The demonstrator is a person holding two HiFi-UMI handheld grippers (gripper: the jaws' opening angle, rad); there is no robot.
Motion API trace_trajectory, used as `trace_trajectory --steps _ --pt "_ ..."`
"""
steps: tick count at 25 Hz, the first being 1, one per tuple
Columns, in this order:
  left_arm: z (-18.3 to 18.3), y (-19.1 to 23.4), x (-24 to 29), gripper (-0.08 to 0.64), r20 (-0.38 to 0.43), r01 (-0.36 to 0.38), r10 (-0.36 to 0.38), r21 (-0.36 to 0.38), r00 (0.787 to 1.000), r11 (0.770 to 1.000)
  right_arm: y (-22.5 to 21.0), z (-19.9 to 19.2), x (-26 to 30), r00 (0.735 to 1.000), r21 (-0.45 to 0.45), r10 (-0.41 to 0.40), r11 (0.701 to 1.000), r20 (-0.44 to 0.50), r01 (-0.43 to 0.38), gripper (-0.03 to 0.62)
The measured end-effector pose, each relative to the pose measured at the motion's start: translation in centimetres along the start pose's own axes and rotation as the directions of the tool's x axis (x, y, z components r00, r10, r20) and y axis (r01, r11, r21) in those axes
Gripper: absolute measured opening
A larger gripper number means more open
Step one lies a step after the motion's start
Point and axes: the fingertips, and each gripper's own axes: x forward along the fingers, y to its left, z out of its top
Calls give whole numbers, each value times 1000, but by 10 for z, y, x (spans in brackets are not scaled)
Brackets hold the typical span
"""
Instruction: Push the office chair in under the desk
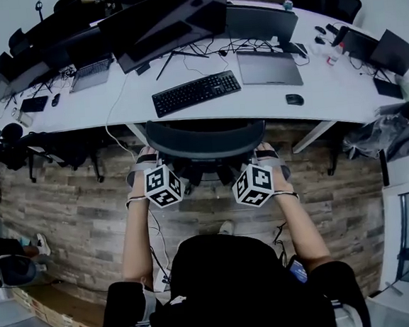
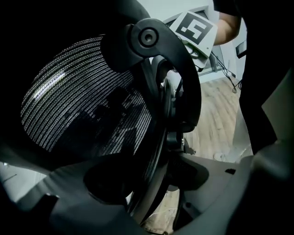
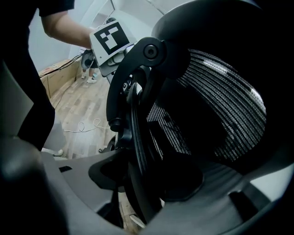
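The fingers point(image 2: 69, 197) of your left gripper point(image 2: 158, 183) pinch the left edge of the office chair point(image 2: 82, 110). The dark rim of its mesh backrest runs up between the two grey pads. On the right gripper point(image 3: 138, 183), your fingers point(image 3: 220, 197) clamp the opposite edge the same way, with the rim standing between them. In each gripper view the other gripper's marker cube shows just past the chair's rear bracket.

From your head camera, both grippers angle down at the two ends of the backrest, one hand on each side. The chair faces the white desk point(image 1: 270, 100). The top of its backrest sits just beside the desk's near edge, in line with the keyboard point(image 1: 196, 92). The seat is hidden below the backrest. A mouse point(image 1: 294, 99) lies to the right of the keyboard, and wood-look floor point(image 1: 74, 220) spreads beneath you.
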Motion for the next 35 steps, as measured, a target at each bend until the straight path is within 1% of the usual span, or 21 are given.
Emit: trace_trajectory --steps 5,12,17,21,25,35 --pt "6 15 14 310 29 -29 29 -11 999 1000 -20 -9 12 1000 -4 -8 1000 -3 8 252" --pt "13 31 34 310 35 -38 39 -25 999 999 -43 -20 28 1000 2 -10 1000 -18 10 253" --pt "16 44 46 310 46 -25 26 -27 999 999 -58 -24 39 999 12 -16 1000 -36 17 259" --pt "18 53 55 308 64 -36 38 -31 997 999 -70 -28 49 998 23 -23 999 -58 24 265" --pt "20 65 65 304 59 -21 23 -31 998 999 -83 -30 58 996 39 -26 999 -83 30 265" --pt "23 89 86 301 75 -7 8 -21 997 1000 -108 -36 79 995 50 -36 998 -97 41 272"
